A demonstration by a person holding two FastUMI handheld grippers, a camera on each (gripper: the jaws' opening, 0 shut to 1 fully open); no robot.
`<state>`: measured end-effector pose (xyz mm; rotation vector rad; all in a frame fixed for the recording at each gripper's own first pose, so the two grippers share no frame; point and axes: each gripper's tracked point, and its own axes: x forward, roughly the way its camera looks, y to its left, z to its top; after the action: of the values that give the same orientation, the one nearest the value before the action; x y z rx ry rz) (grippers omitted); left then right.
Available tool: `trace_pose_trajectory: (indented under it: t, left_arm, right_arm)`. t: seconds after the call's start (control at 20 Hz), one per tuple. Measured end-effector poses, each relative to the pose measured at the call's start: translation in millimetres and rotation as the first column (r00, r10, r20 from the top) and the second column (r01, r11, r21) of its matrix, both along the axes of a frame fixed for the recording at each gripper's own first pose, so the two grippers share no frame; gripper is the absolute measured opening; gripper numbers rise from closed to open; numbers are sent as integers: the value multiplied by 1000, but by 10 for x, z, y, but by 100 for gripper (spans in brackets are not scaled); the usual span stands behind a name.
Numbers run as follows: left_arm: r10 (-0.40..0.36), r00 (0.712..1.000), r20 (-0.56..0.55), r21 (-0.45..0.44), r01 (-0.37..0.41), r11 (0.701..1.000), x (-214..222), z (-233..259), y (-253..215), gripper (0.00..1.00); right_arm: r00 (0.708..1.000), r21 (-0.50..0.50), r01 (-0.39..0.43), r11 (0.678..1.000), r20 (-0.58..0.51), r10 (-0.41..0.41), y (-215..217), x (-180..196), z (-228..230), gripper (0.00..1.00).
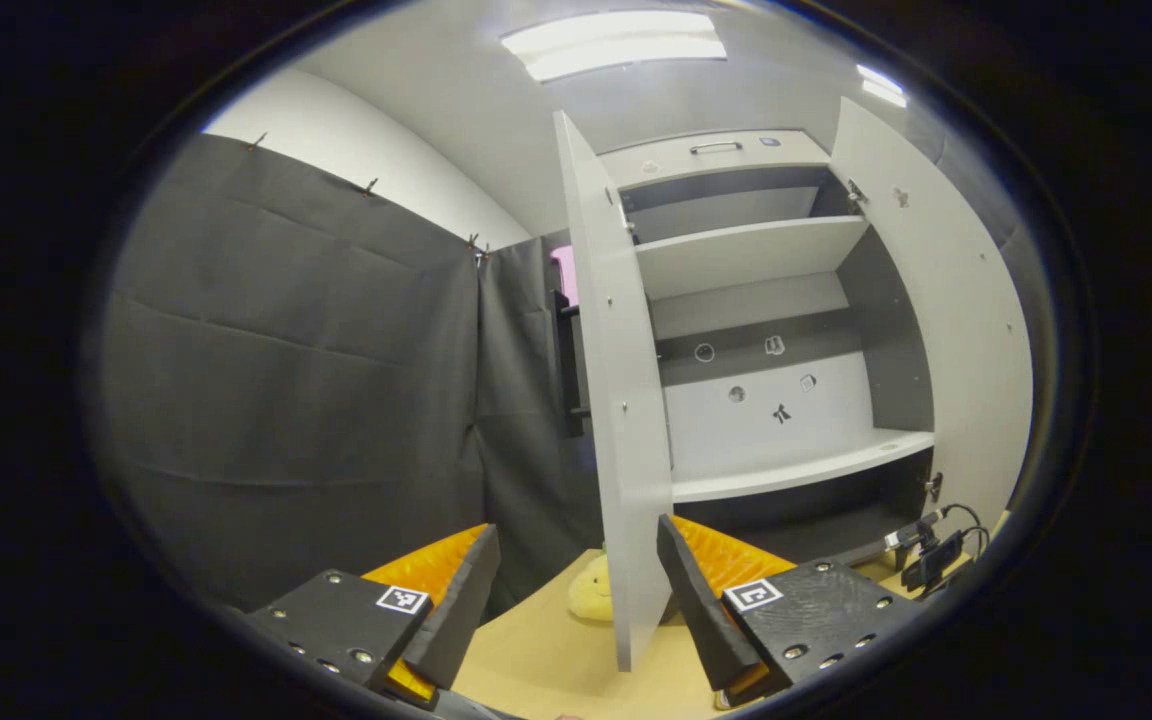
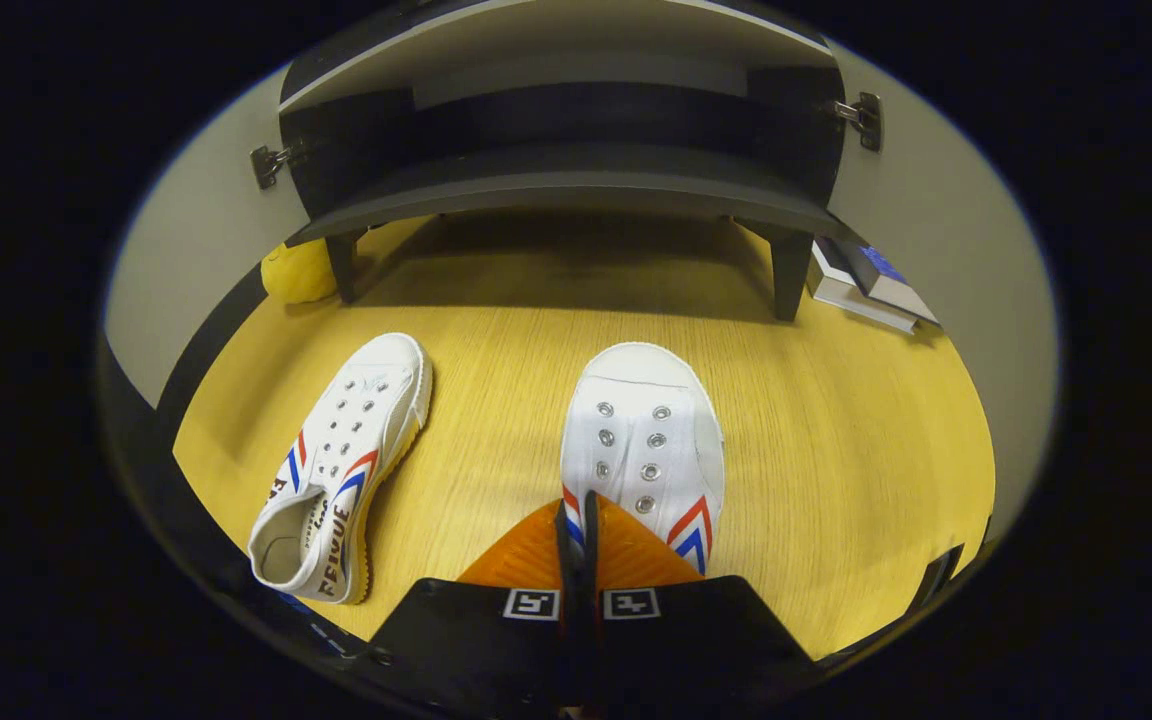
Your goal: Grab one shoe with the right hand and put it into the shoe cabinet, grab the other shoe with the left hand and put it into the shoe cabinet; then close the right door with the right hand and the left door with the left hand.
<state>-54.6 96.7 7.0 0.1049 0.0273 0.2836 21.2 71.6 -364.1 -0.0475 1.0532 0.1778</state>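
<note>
The right gripper [image 2: 576, 515] is clamping the near edge of 1 shoe [image 2: 644, 440] on the table [image 2: 836, 440]. The other shoe [image 2: 336, 470] is lying to its left. The left gripper [image 1: 576, 590] is hanging with fingers spread, facing the open shoe cabinet [image 1: 766, 330].

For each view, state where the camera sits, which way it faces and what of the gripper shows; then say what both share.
Left gripper view: rides the left gripper, faces the open cabinet; fingers apart.
Right gripper view: rides the right gripper, looks down at the floor; fingers pinch the right shoe, the left shoe lying beside.
Shared: cabinet, yellow toy.
</note>
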Motion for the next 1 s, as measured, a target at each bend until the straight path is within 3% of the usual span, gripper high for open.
trace_pose_trajectory:
  t: [0.5,1.0]
  left_arm:
    - [-75,997,13,-9,75,997,119,16,-238,91]
    - [-109,994,19,-15,109,994,148,28,-320,91]
  right_arm:
    - [990,205,111,972,58,-125,-43,112,627,2]
    - [953,350,58,935,259,-156,49,496,1841,2]
